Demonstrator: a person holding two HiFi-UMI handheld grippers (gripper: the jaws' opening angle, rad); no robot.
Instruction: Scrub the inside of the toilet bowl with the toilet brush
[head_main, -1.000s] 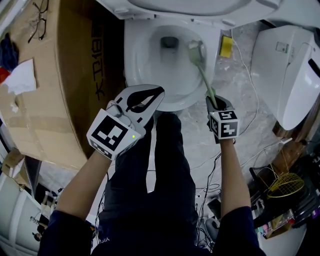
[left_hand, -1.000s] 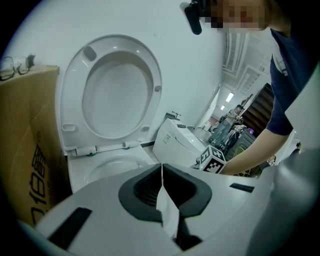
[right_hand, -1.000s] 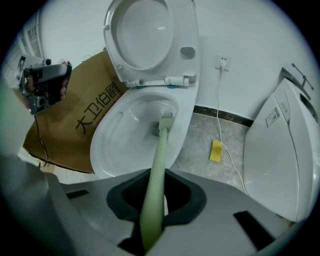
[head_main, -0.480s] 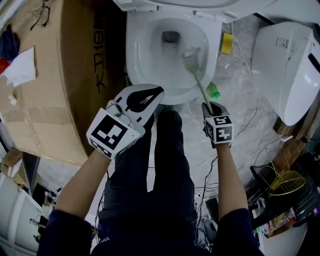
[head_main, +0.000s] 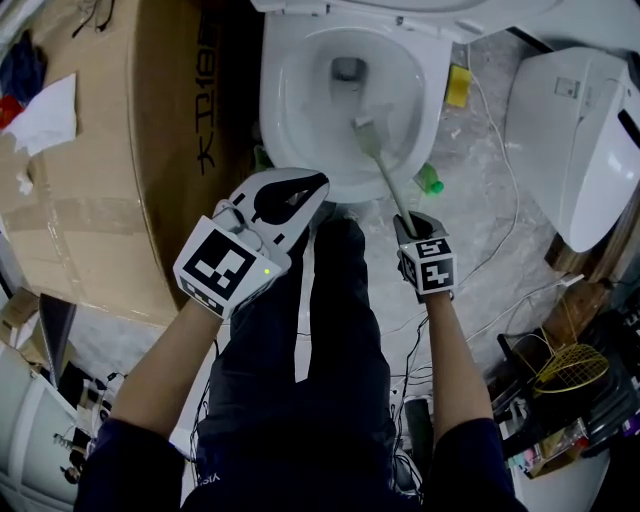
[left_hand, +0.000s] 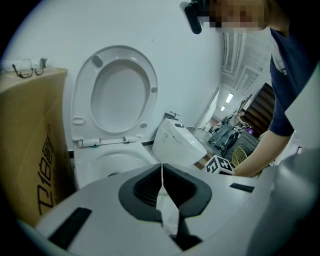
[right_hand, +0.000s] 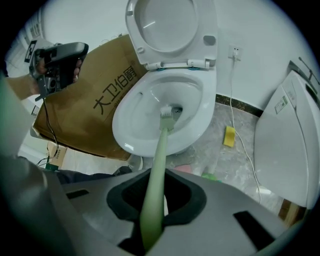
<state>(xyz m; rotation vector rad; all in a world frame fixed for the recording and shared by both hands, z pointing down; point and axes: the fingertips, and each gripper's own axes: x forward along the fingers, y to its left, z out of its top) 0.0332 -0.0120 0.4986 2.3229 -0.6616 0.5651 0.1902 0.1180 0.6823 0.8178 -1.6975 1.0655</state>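
Left gripper (head_main: 308, 188) idles with jaws closed on nothing, short of the bowl's (head_main: 272, 112) front rim; right gripper (head_main: 407, 222) is clamped on the toilet brush (head_main: 384, 178) handle. The brush head sits inside the bowl below the drain, clear of both side walls. A cardboard box (head_main: 120, 150) crowds the bowl's left and open floor lies to its right. Half a second ago the head was further right.

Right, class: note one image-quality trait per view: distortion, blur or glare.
Head view: even light, the white toilet bowl brightest. Left gripper view: fisheye bending, dark corners. Right gripper view: same curving; the toilet brush handle blurs near the lens.
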